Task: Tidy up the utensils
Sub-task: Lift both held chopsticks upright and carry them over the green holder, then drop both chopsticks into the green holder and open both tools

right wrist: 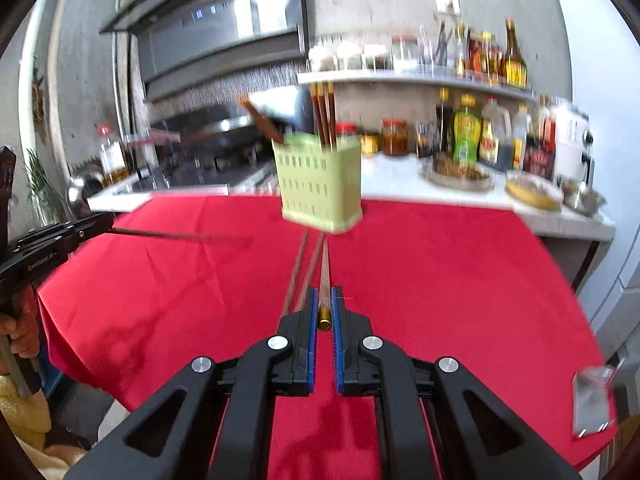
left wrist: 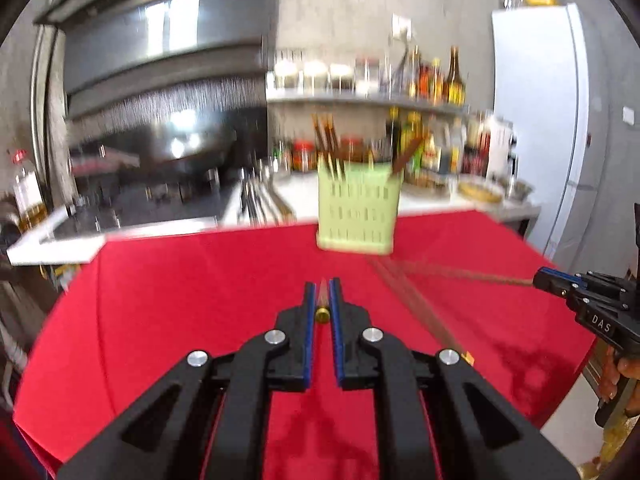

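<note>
Both grippers clamped on chopsticks

Left gripper (left wrist: 323,286) and right gripper (right wrist: 325,294) each pinch one chopstick (left wrist: 322,300), aimed at green holder (left wrist: 356,208) on red cloth (left wrist: 200,280).

Open red tablecloth (left wrist: 192,288) lies ahead of both grippers. The green chopstick holder (left wrist: 355,209) stands at its far edge, sticks poking above the rim. Loose chopsticks (right wrist: 304,268) lie on the cloth before it. Crowded bottles (right wrist: 480,136) line the counter beyond.

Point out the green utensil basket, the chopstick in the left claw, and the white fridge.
green utensil basket (left wrist: 355,210): left wrist view, front wall.
chopstick (left wrist: 322,314): left wrist view, gold end cap.
white fridge (left wrist: 536,120): left wrist view, door.
</note>
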